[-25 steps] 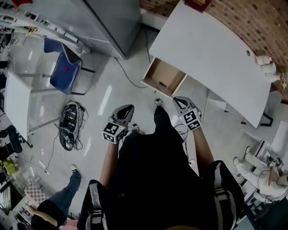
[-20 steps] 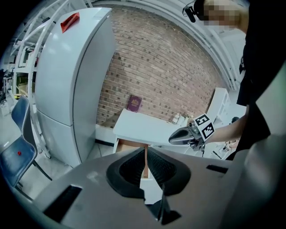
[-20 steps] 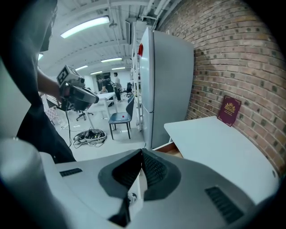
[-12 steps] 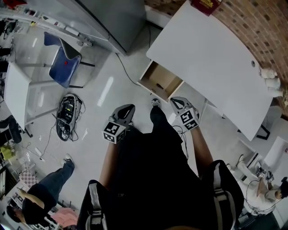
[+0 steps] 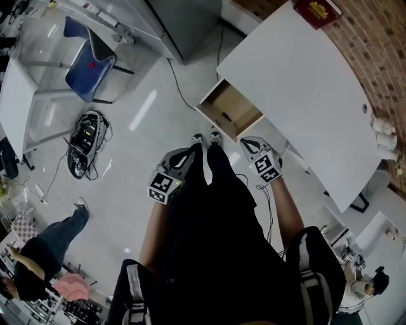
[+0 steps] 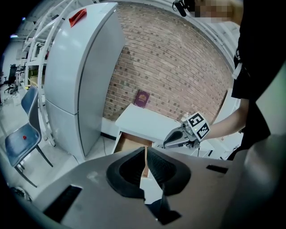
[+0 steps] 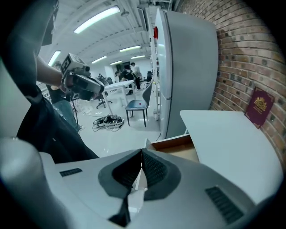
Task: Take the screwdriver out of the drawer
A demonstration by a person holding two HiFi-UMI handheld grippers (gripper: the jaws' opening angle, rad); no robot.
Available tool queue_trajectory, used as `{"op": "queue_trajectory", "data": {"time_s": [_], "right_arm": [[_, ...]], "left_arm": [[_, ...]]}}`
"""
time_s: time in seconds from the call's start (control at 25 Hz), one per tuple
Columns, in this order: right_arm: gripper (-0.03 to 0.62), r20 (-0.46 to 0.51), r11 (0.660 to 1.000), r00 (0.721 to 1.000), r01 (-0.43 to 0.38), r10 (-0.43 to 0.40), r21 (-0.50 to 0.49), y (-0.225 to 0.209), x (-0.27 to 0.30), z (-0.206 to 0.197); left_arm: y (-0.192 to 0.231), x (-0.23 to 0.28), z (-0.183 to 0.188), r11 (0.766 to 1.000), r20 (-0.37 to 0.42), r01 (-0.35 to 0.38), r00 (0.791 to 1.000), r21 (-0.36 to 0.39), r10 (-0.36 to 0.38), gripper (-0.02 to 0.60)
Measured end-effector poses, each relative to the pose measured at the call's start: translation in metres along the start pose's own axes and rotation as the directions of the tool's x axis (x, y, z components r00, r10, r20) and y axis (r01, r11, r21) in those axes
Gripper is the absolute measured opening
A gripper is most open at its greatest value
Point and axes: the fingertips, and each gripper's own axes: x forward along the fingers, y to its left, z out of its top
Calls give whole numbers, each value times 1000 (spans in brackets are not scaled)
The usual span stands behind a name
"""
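So the screwdriver: all I can make out is a small dark thing point(image 5: 226, 117) lying around the middle of the drawer point(image 5: 248, 120) floor. It's too small to say for sure that's it. The drawer is pulled out of the white desk point(image 5: 298, 76), at the desk's front edge near its left corner, and the inside is bare wood.

Neither tool is on anything. The right gripper point(image 5: 249, 142) has its jaws pressed together with nothing in them, and in the head view it shows just off the drawer's front edge, not touching it. The left gripper point(image 5: 189, 154) also has its jaws together, just a thin slit between the pads and nothing in it. It sits further from the drawer, on the other side of the person's legs.

Further out, a dark red book point(image 5: 323, 9) lies at the desk's far edge by the brick wall point(image 5: 380, 44). A big grey fridge point(image 5: 187, 19) stands left of the desk, and a blue chair point(image 5: 89, 60) is further left. There's a tangle of cables point(image 5: 85, 136) on the floor, and another person point(image 5: 44, 266) is at the lower left.
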Motion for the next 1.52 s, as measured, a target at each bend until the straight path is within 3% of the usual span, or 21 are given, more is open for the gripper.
{"op": "queue_trajectory", "data": {"time_s": [0.44,0.6,0.84,1.12,1.52], "right_arm": [[57,-136,995,989,-71,61,-67,-5,74,-37],[57,-181,990,980,-99,79,-105,-13,105,-54],[57,-240,968,964,-165,117,-190,-14,151,-76],[87,-310,917,937,-261,164,-303,-23,194,-105],[101,-421,807,891,-370,169,-459,-42,242,-139]], "left_arm": [[43,14,-33,997,36,34,999,-76,-31,25],[56,25,-60,992,36,38,999,-122,-34,25],[74,43,-102,990,3,40,999,-135,-40,25],[90,67,-133,983,14,10,1000,-186,-8,25],[96,96,-164,973,13,8,1000,-229,-6,25]]}}
